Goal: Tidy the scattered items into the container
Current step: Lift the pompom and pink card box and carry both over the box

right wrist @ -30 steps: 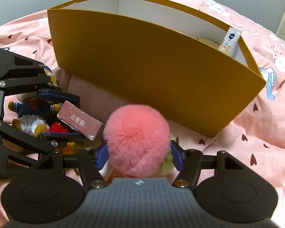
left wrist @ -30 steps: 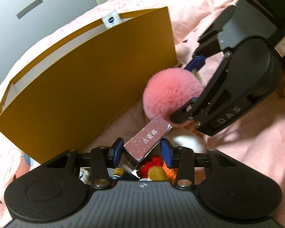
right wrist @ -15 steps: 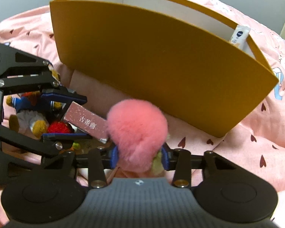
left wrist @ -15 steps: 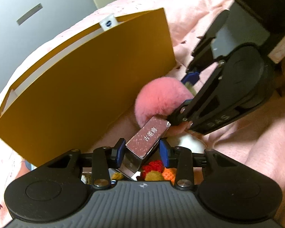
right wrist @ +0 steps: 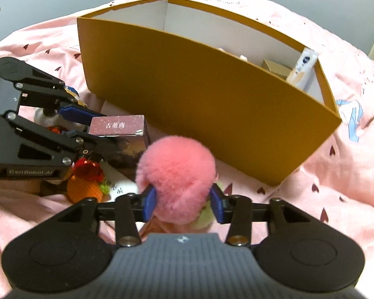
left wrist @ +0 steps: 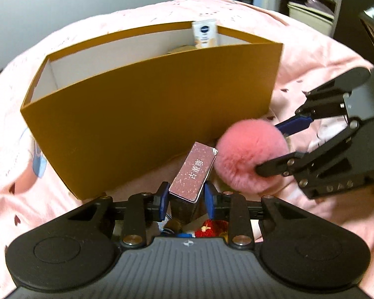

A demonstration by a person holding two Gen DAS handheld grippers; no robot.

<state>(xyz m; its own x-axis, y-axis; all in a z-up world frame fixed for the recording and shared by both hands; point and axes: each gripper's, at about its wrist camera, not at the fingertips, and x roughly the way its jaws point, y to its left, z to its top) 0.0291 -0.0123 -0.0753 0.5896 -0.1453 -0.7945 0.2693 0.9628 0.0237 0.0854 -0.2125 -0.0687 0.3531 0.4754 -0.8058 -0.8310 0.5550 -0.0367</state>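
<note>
An open orange box [left wrist: 147, 114] with white inside walls stands on the pink bedding; it also shows in the right wrist view [right wrist: 207, 104]. My left gripper [left wrist: 187, 199] is shut on a small maroon carton [left wrist: 194, 172] with white lettering, held just in front of the box's near wall. My right gripper [right wrist: 183, 204] is shut on a fluffy pink pompom [right wrist: 174, 174], close beside the carton [right wrist: 117, 125]. The pompom [left wrist: 249, 154] and the right gripper [left wrist: 281, 147] show to the right in the left wrist view.
A white tube [right wrist: 303, 68] and a brown carton [right wrist: 274, 68] lie inside the box. An orange and red crocheted toy [right wrist: 87, 179], a white card [right wrist: 119, 184] and a small plush figure [right wrist: 49, 117] lie on the bedding under the left gripper [right wrist: 86, 128].
Both grippers have risen with their loads, so the box's open top and inside now show. The carton and pompom stay side by side in front of the box.
</note>
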